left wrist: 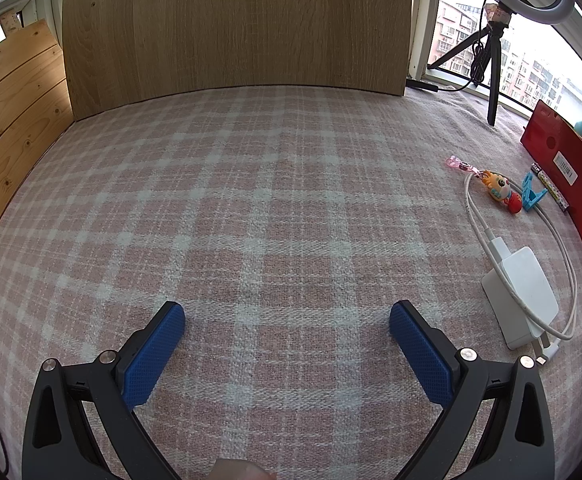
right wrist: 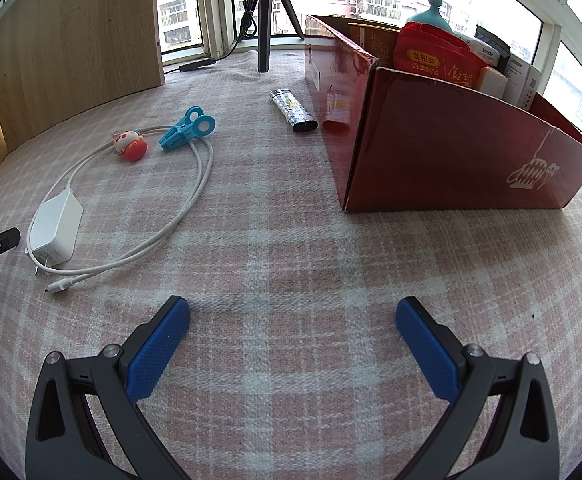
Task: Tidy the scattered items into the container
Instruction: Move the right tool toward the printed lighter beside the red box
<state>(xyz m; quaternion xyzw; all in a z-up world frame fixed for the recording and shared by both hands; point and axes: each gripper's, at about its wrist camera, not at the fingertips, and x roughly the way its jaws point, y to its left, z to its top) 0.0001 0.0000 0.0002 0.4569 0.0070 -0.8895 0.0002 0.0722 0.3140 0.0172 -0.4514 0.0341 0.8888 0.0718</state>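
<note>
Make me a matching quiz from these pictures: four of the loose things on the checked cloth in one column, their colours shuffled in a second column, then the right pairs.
Column one:
1. charger
2. clothes peg
3. box
4. little figure toy

Column two:
A. dark red
B. white
C. pink and red-orange
D. light blue

Pairs: 1-B, 2-D, 3-A, 4-C
</note>
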